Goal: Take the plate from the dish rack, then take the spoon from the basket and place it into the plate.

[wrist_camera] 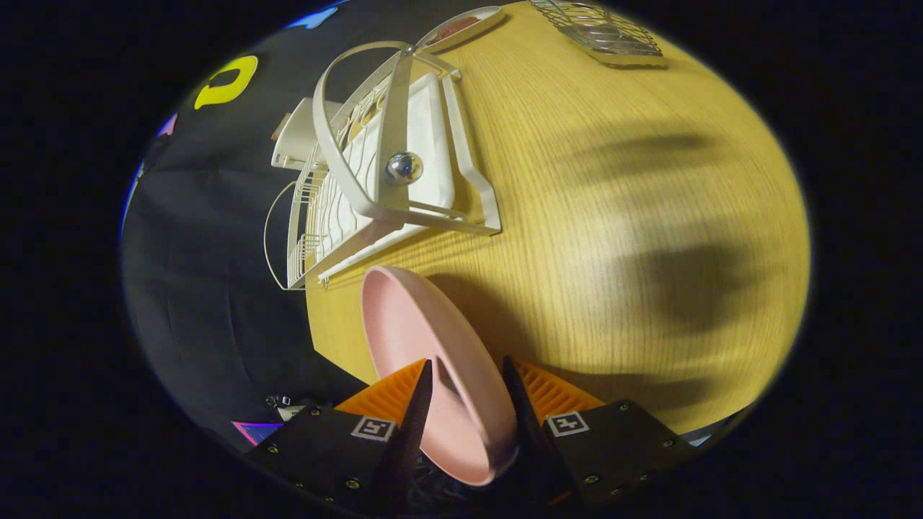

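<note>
Pinching the rim of a round pale-pink plastic plate (pixel 425 353), the gripper (pixel 465 404) has its two fingers closed on the plate's near edge, one on each face, so the plate stands on edge between them and reaches forward and up from the tips, clear of the rack. The hold looks narrow: only a small arc of rim sits between the fingers, and most of the plate hangs out ahead of them, so I judge that a quick turn or a jolt could let it swivel in the grip or slip out onto the light wood-grain tabletop (pixel 613 238) just below. Setting it down tilted as it is now could also let it roll or tip rather than settle flat, which would leave a poor target for the spoon. Just beyond the plate stands the white plastic-and-wire dish rack (pixel 389 180), near enough that a careless swing could knock the plate's far edge against its frame. A small white box (pixel 296 133) sits behind the rack by the booth wall. Well beyond, at the far end of the table, are a shallow white dish (pixel 461 27) and the wire mesh basket (pixel 602 32); the spoon inside it is too small to make out, so reaching for it will need a closer look.
</note>
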A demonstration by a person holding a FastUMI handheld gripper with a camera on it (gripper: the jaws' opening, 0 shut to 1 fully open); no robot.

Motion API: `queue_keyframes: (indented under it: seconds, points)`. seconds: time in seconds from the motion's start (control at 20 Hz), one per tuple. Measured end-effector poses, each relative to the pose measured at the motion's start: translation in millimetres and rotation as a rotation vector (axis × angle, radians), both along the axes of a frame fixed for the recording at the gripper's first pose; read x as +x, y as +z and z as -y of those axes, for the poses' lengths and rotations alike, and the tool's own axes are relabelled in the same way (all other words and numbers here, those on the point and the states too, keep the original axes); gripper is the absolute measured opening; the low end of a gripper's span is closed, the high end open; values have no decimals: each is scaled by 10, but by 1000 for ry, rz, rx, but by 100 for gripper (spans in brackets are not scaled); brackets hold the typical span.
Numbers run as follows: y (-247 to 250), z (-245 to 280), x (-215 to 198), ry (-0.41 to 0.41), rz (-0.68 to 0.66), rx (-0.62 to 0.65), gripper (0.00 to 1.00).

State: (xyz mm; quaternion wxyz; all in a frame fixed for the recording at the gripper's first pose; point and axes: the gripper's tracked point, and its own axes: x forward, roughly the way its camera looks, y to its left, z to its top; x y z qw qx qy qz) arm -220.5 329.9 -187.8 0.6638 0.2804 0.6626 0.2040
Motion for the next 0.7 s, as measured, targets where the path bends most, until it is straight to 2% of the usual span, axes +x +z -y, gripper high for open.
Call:
queue_keyframes:
  seconds: [0.4, 0.5, 0.7]
  points:
    - [93, 436, 31, -32, 36, 0, 62]
    - [212, 622, 228, -100, 114, -20, 62]
    - [568, 1134, 862, -293, 313, -118, 62]
